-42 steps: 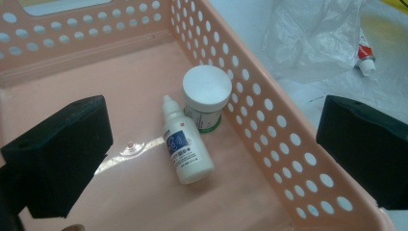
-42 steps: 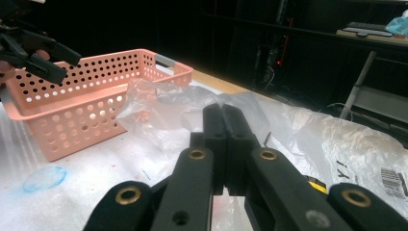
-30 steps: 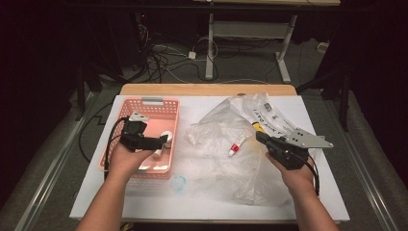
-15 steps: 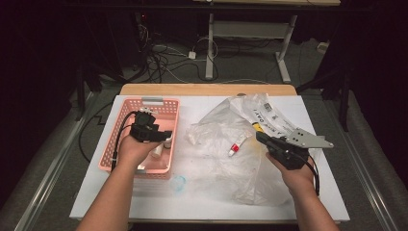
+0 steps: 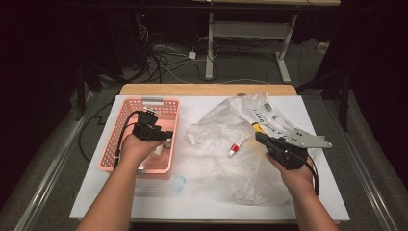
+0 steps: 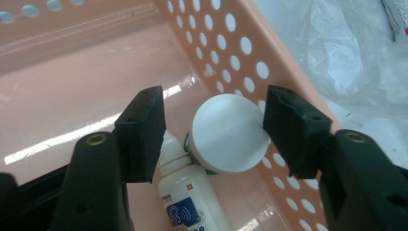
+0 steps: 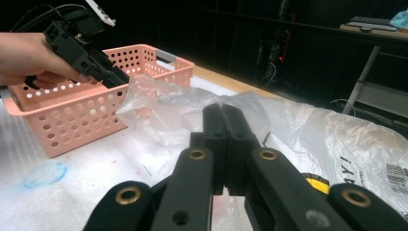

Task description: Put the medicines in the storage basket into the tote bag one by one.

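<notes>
A white round cap (image 6: 230,139) sits in the pink basket (image 6: 240,62) against its perforated wall, just beside a small white bottle (image 6: 190,197). The left gripper (image 6: 214,127) hangs over it, its jaws having just been closing, the cap between them but not yet pressed. The right gripper (image 7: 223,139) is closed flat on the clear plastic bag (image 7: 308,139).
</notes>
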Demonstrator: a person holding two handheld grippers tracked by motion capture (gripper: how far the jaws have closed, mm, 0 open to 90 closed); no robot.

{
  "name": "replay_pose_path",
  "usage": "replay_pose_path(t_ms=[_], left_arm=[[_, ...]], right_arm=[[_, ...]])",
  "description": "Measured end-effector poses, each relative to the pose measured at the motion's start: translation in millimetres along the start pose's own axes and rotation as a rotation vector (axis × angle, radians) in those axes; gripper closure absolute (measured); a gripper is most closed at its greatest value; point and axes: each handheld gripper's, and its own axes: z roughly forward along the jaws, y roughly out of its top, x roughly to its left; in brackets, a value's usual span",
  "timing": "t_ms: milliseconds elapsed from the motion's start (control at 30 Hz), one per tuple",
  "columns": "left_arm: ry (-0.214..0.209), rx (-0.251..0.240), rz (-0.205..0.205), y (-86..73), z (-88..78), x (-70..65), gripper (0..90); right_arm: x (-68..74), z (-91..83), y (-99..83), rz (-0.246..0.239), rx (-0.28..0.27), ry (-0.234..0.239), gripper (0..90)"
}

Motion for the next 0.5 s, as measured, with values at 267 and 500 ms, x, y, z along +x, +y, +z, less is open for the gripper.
replay_pose_path(t_ms=[267, 500], left_arm=[[0.005, 0.054, 0.057, -3.8, -3.5, -5.4, 39.4], [0.038, 0.081, 0.05, -1.5, 9.5, -3.1, 39.5]], right_arm=[[-0.3, -0.5, 0.2, 0.0, 0.0, -0.001, 90.0], [0.9, -0.5, 0.5, -0.003, 0.002, -0.001, 90.0]])
